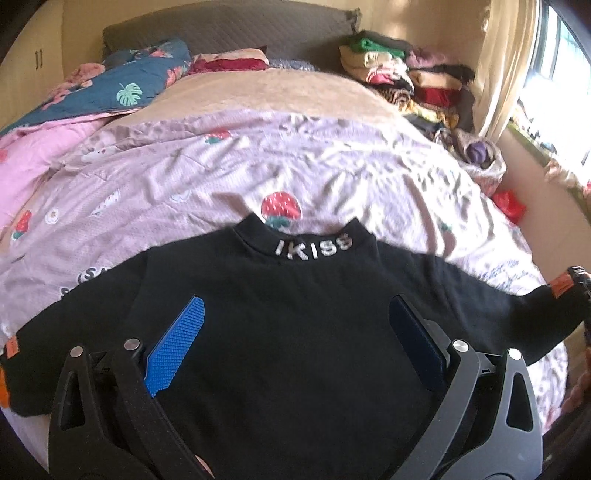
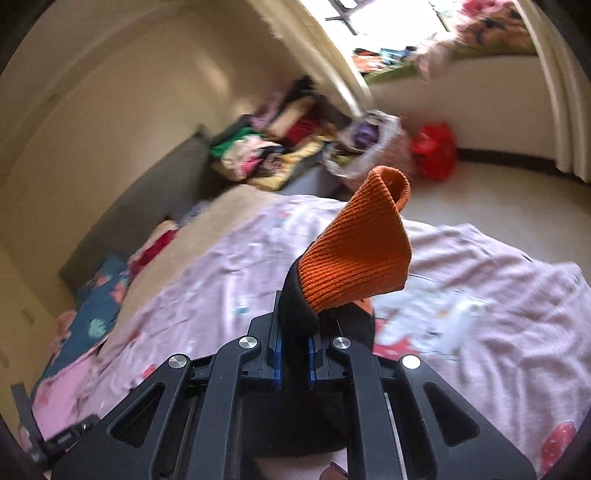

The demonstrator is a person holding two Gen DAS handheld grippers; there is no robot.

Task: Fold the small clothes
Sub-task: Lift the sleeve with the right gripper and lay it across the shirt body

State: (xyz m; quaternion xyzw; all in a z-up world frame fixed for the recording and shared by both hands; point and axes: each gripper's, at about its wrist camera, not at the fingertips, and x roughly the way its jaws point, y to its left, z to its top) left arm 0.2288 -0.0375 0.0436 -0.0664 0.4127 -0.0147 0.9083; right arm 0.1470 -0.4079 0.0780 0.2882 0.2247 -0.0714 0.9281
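Note:
A small black sweater [image 1: 280, 314] with "IKISS" on its collar [image 1: 313, 246] lies front up on the pink strawberry bedspread [image 1: 229, 166]. My left gripper [image 1: 295, 314] is open, its blue pads [image 1: 177, 343] spread wide over the sweater's chest. My right gripper [image 2: 294, 332] is shut on the sweater's right sleeve [image 2: 299, 306] and holds it raised, the orange ribbed cuff [image 2: 362, 251] sticking up past the fingers. That sleeve end and the right gripper's tip show at the right edge of the left wrist view [image 1: 576, 284].
A pile of folded clothes [image 1: 410, 77] sits at the bed's far right corner. A blue leaf-print quilt [image 1: 122, 88] and pink blanket [image 1: 33, 155] lie at the far left. A grey headboard [image 1: 236, 26], a curtain [image 1: 506, 62] and a red bag [image 2: 434, 149] on the floor.

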